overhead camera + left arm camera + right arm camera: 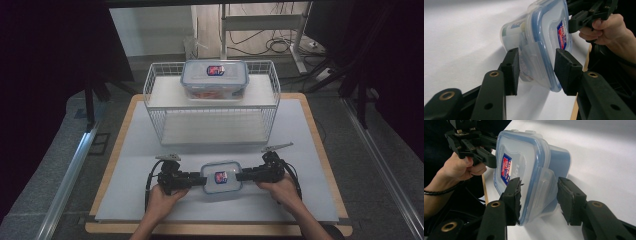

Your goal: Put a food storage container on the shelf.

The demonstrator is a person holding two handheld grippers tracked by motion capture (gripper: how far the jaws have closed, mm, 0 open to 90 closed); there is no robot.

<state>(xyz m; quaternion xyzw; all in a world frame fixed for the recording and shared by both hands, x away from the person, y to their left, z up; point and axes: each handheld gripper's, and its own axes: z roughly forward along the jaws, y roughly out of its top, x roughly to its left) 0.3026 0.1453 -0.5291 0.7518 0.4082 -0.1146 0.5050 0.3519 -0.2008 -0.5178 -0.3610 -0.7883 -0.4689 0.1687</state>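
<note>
Resting on the matte white sheet that covers the wood-edged counter, a small clear plastic food box with a blue-rimmed snap lid and a red-and-blue label sits near the person's edge, between the two tools. At the left of the high view, the left hand grips the black left tool, which points right at the box's left end. In the left gripper view its two flat, rubbery black pads stand apart on either side of the box's hinged side latch: one sits against the lid rim and a gap shows at the other, so the jaws bracket the latch but whether they pinch it I cannot tell. The box's glossy rounded wall shows pale contents inside, too blurred to name.

Further back, at the counter's middle, a white wire basket rack with a flat white shelf carries a larger clear plastic box with a blue-rimmed lid and the same label.

At the right, the right hand holds the black right tool, aimed left at the small box's right end. In the right gripper view its pads also stand apart around the translucent latch flap, the worn lid-side pad against the lid and the other one just clear of the flap.
</note>
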